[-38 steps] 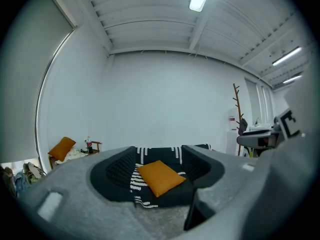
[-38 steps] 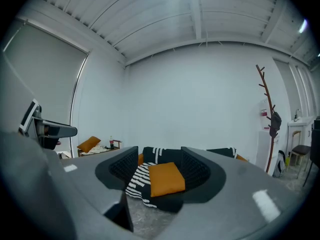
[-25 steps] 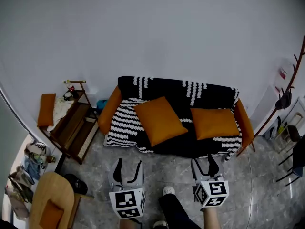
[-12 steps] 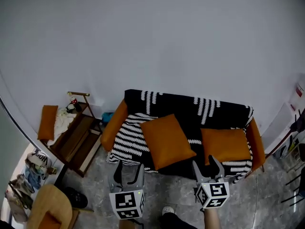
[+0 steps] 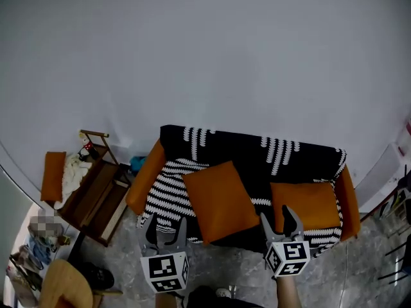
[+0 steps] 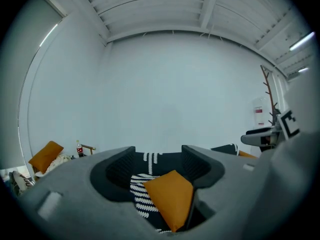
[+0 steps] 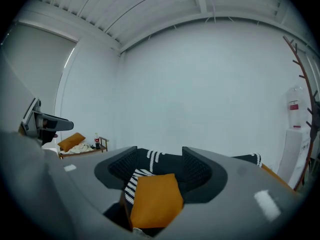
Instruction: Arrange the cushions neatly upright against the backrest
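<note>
Facing sofa (image 5: 145, 177): stands against the wall with both cushions on its seat. Both grippers are short of its front edge and nothing on it is handled yet.
Throw (image 5: 168, 191): black-and-white, draped loose over the seat and the backrest (image 5: 241, 147). Risk: a cushion dragged instead of lifted would likely ruck the throw or pull it off the backrest.
Side table (image 5: 96, 188): left of the sofa and apart from it, carrying a third orange cushion (image 5: 52, 175). Risk: this one may be overlooked; whether it belongs to the set cannot be told.
Centre cushion (image 5: 221, 199): on the seat, turned corner-on, its lower corner at the front edge. Risk: a pinch on one corner lets the soft filling sag, so the cushion could swing or slip to the floor. Stood up while askew, it would probably slump.
Right cushion (image 5: 305, 207): on the seat near the right arm, lying squarer; leaning or flat cannot be told. Risk: set too far from the backrest, it would tip forward.
Left gripper (image 5: 167, 220): fingers apart and empty, with the centre cushion beyond the gap, untouched.
Right gripper (image 5: 276, 215): fingers apart and empty, with the right cushion ahead. Risk: closing too deep would catch the throw as well.
</note>
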### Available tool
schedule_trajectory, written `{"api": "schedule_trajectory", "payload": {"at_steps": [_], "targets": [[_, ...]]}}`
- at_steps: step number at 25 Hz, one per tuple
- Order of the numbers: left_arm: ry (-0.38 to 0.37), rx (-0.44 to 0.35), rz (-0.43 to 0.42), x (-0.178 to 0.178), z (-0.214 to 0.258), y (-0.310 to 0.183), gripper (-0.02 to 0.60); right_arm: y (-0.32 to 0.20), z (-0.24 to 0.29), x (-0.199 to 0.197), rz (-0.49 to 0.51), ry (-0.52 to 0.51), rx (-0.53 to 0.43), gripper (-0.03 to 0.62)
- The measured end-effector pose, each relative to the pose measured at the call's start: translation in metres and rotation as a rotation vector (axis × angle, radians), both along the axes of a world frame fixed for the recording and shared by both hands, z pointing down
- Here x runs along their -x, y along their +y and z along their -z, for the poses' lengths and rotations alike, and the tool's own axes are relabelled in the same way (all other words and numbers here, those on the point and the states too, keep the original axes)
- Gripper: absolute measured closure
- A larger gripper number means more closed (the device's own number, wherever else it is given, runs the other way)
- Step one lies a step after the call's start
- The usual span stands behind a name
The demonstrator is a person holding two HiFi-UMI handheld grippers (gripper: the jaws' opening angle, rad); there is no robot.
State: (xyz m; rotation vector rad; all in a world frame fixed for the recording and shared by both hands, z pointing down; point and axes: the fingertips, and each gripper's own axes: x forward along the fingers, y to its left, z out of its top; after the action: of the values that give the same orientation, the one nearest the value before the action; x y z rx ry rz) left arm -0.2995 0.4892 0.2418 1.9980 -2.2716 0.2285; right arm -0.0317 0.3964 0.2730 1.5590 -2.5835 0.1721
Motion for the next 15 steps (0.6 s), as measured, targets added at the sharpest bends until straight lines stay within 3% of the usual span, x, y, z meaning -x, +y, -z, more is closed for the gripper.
{"api": "schedule_trajectory", "payload": {"at_steps": [7,15], "targets": [[0.005,0.037,-0.01,0.025,-0.019,-0.07,0.287,-0.061,-0.024,0.013,-0.024,0.009,0.042,0.315],[0.011,0.055,-0.106,0.053,-0.039,-0.192,0.287,-0.155,-0.045,0.033,-0.116,0.035,0.068,0.315]]}}
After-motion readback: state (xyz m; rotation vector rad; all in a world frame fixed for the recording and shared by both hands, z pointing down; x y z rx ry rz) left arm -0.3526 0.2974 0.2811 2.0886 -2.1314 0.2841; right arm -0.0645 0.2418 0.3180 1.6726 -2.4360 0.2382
